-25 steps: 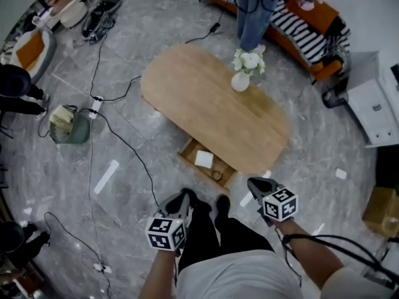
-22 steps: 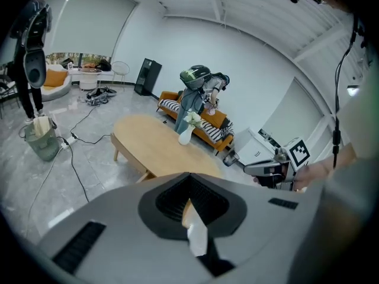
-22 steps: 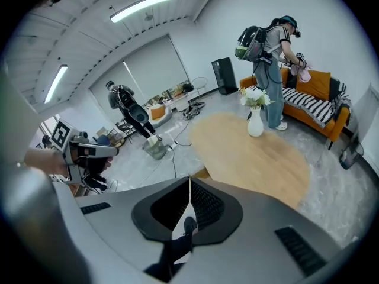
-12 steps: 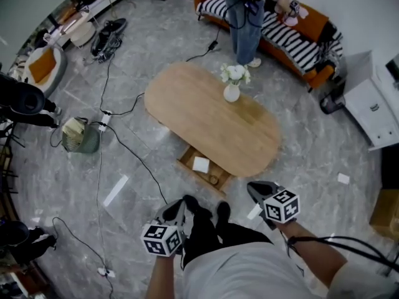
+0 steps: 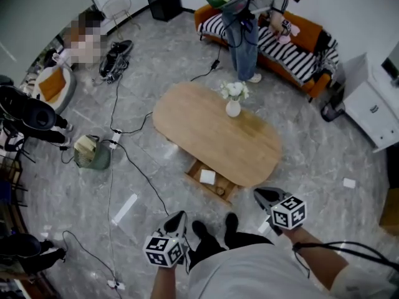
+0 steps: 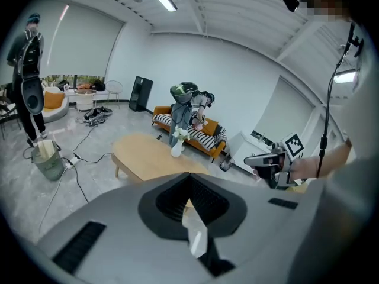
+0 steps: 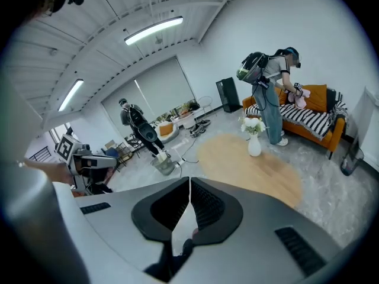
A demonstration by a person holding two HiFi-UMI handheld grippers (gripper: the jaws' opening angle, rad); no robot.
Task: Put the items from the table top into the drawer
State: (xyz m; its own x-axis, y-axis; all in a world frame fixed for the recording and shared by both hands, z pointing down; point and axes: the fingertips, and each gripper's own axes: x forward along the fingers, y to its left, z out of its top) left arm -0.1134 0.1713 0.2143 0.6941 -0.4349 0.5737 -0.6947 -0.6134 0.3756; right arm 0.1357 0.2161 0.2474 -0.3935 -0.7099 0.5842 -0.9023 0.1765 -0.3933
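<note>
The oval wooden table (image 5: 206, 132) carries only a white vase of flowers (image 5: 233, 107). Under its near edge the drawer (image 5: 198, 168) stands pulled out, holding a white flat item (image 5: 207, 177) and a small round thing (image 5: 219, 190). My left gripper (image 5: 179, 215) hovers over the floor short of the drawer, shut and empty; its jaws (image 6: 189, 176) meet at the tip. To the right of the drawer my right gripper (image 5: 259, 194) is likewise shut with nothing in it (image 7: 189, 180). Each gripper view shows the other gripper, the right (image 6: 267, 161) and the left (image 7: 89, 161).
A person (image 5: 244, 17) stands between the table's far end and a striped orange sofa (image 5: 299, 39). Cables (image 5: 128, 157) trail across the grey floor at the left, by a green basket (image 5: 93, 156). A white cabinet (image 5: 374, 114) stands at the right. My own shoes (image 5: 215, 226) are between the grippers.
Both grippers have lifted and drawn back from the table, still shut. The view has risen with them, so the table and drawer look smaller and more of the room shows.
</note>
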